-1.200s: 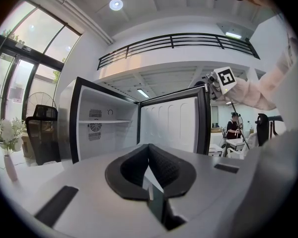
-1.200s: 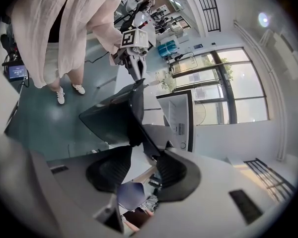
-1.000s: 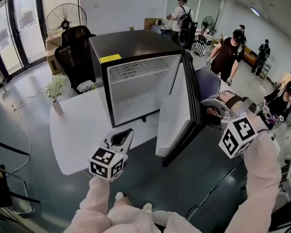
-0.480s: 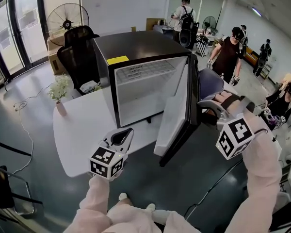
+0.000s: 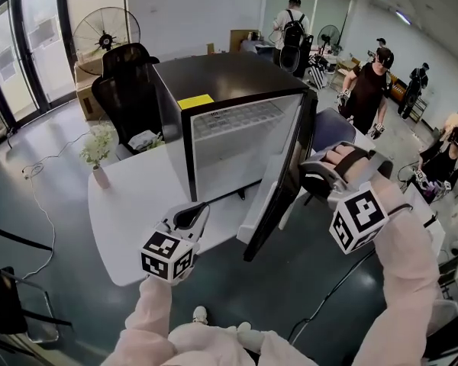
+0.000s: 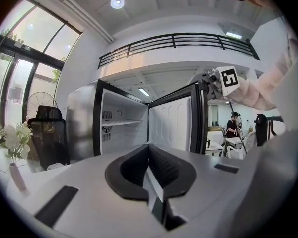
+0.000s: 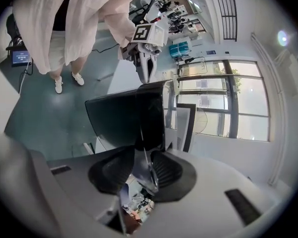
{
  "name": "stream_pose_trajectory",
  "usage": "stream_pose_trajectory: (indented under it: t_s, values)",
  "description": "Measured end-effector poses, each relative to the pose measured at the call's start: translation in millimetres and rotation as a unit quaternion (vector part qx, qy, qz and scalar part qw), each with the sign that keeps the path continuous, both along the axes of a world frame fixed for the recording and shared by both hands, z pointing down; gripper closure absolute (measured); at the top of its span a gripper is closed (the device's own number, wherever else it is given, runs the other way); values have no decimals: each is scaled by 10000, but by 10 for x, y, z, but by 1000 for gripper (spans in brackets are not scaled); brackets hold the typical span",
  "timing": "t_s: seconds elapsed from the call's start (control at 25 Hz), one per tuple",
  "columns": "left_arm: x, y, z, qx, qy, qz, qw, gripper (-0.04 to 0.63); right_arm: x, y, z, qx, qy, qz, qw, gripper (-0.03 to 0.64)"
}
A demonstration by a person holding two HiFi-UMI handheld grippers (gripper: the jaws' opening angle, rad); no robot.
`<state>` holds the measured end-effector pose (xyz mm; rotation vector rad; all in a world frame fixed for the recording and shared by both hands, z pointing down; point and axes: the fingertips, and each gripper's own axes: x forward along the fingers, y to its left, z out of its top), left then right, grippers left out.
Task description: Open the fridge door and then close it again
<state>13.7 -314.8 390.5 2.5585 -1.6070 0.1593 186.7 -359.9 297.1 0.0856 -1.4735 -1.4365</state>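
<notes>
A small black fridge (image 5: 229,75) stands on a white table (image 5: 130,204) with its white inside showing. Its door (image 5: 266,204) hangs partly open, hinged at the right. My right gripper (image 5: 311,175) is at the door's outer edge; in the right gripper view the dark door edge (image 7: 150,118) runs down between the pads of that gripper (image 7: 146,163), whose jaws are closing on it. My left gripper (image 5: 195,215) hovers over the table's front edge, shut and holding nothing. The left gripper view looks over its closed jaws (image 6: 149,155) into the open fridge (image 6: 121,128) and at the door (image 6: 176,125).
A vase of flowers (image 5: 99,155) stands at the table's left end. A black office chair (image 5: 126,82) and a fan (image 5: 99,29) are behind the table. A grey chair (image 5: 332,128) sits behind the door. Several people (image 5: 366,82) stand at the back right.
The door has swung further toward the fridge, with my right gripper moving left along with it. My left gripper has stayed at the table's front.
</notes>
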Motion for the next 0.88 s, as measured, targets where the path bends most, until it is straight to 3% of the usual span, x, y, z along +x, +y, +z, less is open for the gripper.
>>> stream_pose_trajectory:
  t_s: [0.44,0.88]
  values:
    - [-412,-88,20,-11,39,-1,10000,584,-679,-180,15,-403,-483,5,9980,497]
    - [-697,-182,107,-43,52,8,10000,586,-1078,-350,29,-456,-754,120,9960,489]
